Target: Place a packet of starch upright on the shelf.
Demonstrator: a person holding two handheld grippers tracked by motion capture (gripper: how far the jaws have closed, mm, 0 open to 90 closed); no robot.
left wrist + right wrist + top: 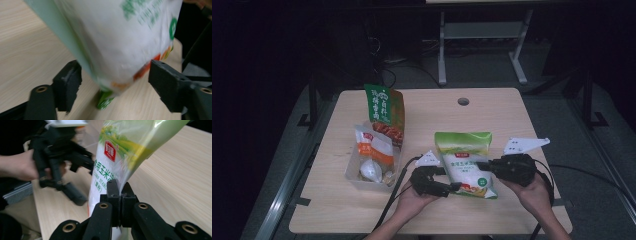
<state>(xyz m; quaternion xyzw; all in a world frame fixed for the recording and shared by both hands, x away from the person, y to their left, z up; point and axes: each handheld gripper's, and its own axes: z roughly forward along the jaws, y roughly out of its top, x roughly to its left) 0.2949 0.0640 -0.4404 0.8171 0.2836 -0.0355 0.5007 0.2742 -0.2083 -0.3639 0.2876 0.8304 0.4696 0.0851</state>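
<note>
Glossy plastic pouch of corn starch (467, 162), white with green top, printed "CORN STARCH", standing on pale wood-grain surface (492, 110), right hand-held gripper (119, 195) pinching its edge, left hand-held gripper (113, 85) wide around its bottom corner.

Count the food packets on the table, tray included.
4, maybe more hidden: the corn starch bag clamped by the right tool, the tall green-and-red pouch standing behind the tray, plus an orange-and-white packet and a small white packet inside it.
</note>
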